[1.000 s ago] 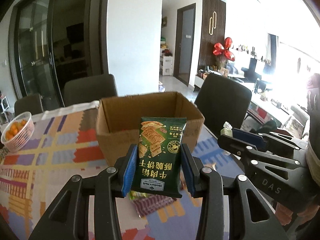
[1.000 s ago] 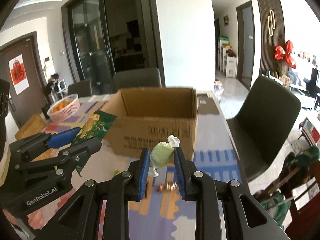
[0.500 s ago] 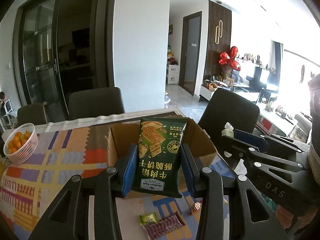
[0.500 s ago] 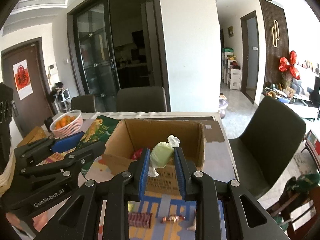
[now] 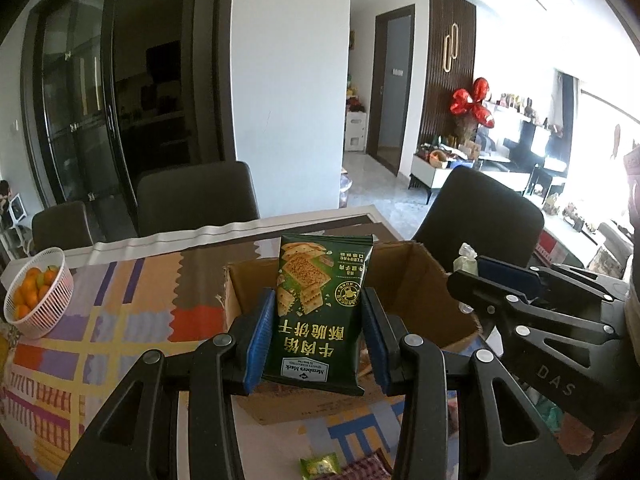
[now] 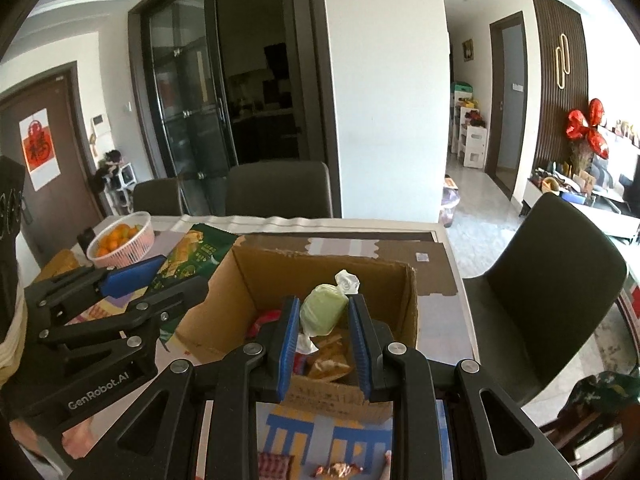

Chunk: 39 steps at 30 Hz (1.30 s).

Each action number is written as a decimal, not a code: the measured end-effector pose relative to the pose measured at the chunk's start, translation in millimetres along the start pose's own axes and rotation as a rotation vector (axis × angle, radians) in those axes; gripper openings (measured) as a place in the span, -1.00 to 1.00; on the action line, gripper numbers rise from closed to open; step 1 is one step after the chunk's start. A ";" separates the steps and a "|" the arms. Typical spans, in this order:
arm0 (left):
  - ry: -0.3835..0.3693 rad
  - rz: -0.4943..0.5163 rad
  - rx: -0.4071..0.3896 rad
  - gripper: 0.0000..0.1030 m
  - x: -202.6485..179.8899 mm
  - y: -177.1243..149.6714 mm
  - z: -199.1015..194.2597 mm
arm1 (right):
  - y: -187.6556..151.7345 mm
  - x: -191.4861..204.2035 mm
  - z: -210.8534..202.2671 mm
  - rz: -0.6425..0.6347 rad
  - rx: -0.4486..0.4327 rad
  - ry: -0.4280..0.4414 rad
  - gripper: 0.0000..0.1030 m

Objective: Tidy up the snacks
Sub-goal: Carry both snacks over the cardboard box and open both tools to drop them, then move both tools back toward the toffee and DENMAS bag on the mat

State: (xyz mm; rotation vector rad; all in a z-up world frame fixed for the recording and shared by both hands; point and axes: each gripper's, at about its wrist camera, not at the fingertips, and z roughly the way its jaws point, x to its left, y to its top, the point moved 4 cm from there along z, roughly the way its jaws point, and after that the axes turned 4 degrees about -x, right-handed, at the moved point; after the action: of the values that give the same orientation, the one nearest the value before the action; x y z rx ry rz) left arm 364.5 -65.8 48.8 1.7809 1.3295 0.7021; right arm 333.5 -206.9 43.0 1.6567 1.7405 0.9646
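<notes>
Over the box (image 6: 332,276): both grippers loaded, release not yet made.

Left gripper (image 5: 318,336) is clamped on an upright green cracker pack (image 5: 320,312), its pads pressing the pack's side edges; the pack stands above the box's near-left part. Right gripper (image 6: 324,334), nearly closed, pinches a pale green candy (image 6: 322,312) above the box opening, where a red wrapper (image 6: 266,318) and an orange packet (image 6: 326,360) already lie. Loose sweets (image 5: 320,465) remain on the counter (image 5: 120,320) in front of the box. Recommended practice: bring each item fully inside the rim before letting go, lower the tall pack so it lies flat rather than catching the near wall, and release one side at a time, since the two grippers sit close together. Risk judged: the pack tipping outward over the near wall.
</notes>
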 end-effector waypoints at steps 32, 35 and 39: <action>-0.016 0.086 -0.021 0.23 -45.2 -24.3 -41.8 | -19.3 -18.1 -56.6 0.010 -0.073 -0.107 0.05; -0.023 0.114 -0.023 0.23 -58.0 -32.1 -46.7 | -26.9 -22.3 -65.5 0.017 -0.077 -0.114 0.05; -0.046 0.139 -0.011 0.23 -70.5 -43.5 -47.3 | -40.9 -29.9 -72.6 0.032 -0.065 -0.126 0.05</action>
State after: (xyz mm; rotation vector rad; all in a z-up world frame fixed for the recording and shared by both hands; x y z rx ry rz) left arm 283.0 -114.6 39.1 1.8828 1.1781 0.7368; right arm 254.2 -245.2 50.9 1.6711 1.5886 0.9014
